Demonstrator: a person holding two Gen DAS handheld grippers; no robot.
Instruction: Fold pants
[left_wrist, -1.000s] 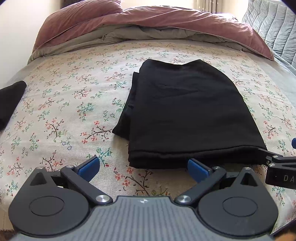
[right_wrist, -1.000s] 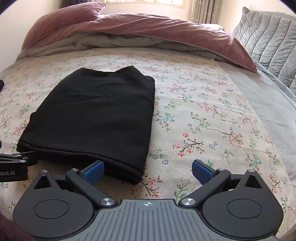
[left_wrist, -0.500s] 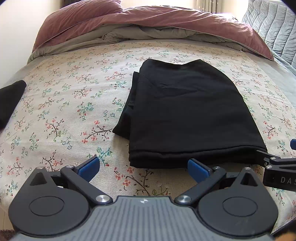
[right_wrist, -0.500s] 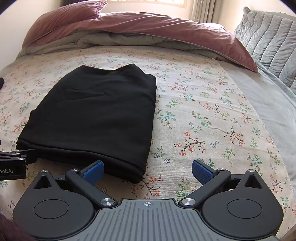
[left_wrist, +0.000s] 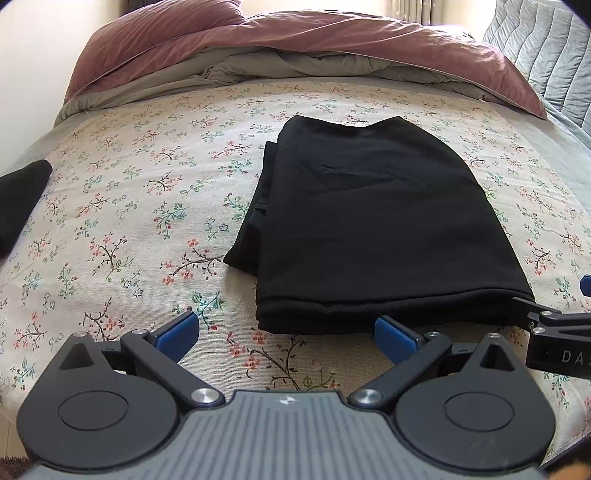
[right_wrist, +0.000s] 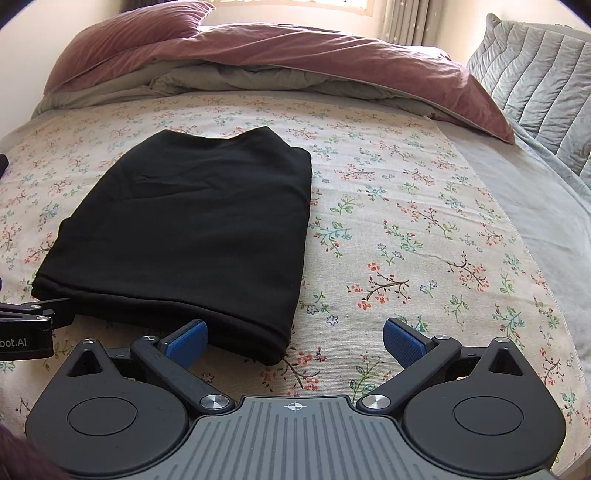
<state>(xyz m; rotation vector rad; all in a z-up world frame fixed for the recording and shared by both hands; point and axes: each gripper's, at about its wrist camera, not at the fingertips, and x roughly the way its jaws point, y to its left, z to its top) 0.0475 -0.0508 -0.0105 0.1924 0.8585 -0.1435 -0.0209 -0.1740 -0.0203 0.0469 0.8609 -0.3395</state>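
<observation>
**Edges and folds keep much out of sight**

A dark cloth (left_wrist: 20, 199) at the bed's left side is cut off by the left wrist view's border, and what it is cannot be told. The right gripper (left_wrist: 554, 332) enters that view only in part, its lettering clipped to "DA" and one blue pad (left_wrist: 585, 285) barely showing. In the right wrist view, the left gripper (right_wrist: 26, 328) is likewise cropped, reading "bot.AI". The pants (right_wrist: 192, 225) lie folded, their lower layers and underside hidden; where the near hem meets each inner pad, contact cannot be judged. The grey pillow (right_wrist: 535, 81) runs off the right border.
</observation>
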